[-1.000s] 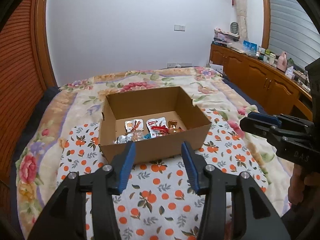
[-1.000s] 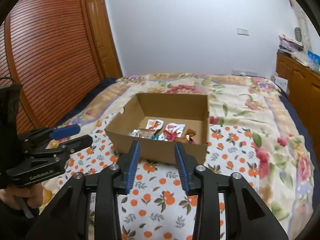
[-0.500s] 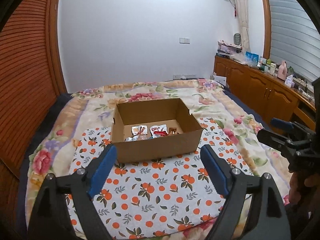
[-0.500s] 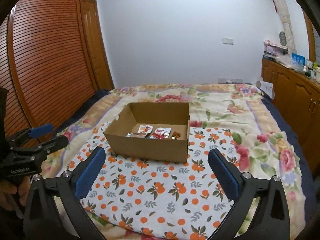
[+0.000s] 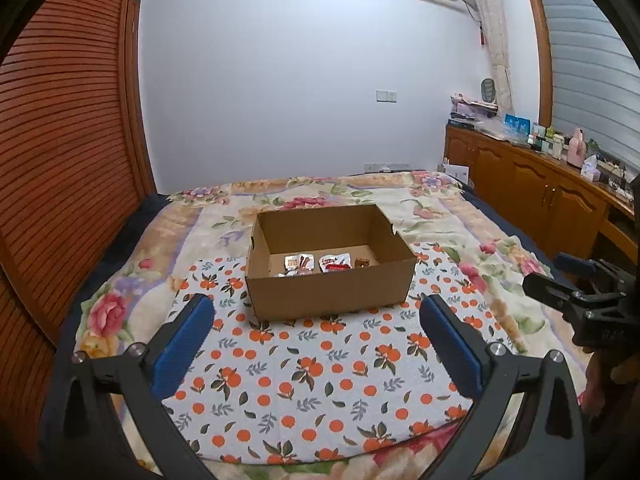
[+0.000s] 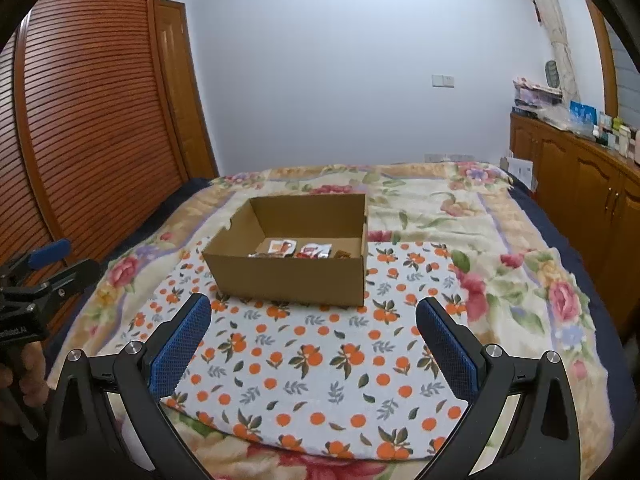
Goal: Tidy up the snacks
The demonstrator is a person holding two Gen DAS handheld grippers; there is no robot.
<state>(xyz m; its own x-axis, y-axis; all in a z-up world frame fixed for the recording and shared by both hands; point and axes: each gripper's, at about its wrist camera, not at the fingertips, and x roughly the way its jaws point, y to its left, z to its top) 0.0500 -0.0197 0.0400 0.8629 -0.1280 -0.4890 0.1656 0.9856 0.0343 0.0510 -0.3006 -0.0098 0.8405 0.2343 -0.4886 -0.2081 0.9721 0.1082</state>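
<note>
An open cardboard box (image 5: 328, 294) (image 6: 288, 276) sits on an orange-print cloth (image 5: 320, 380) spread over the bed. Several snack packets (image 5: 316, 264) (image 6: 300, 250) lie on its floor, partly hidden by the front wall. My left gripper (image 5: 315, 304) hovers before the box, well short of it; its jaws are opening, with nothing between them. My right gripper (image 6: 313, 302) stands wide open and empty, also short of the box. Each gripper shows at the edge of the other's view, held by a hand.
A floral blanket (image 5: 440, 216) covers the bed around the cloth. A slatted wooden wardrobe (image 5: 60, 160) runs along the left. Wooden cabinets (image 5: 540, 196) with clutter on top line the right wall.
Both grippers have pulled back from the box and their jaws have spread wide. The box now looks smaller and farther away.
</note>
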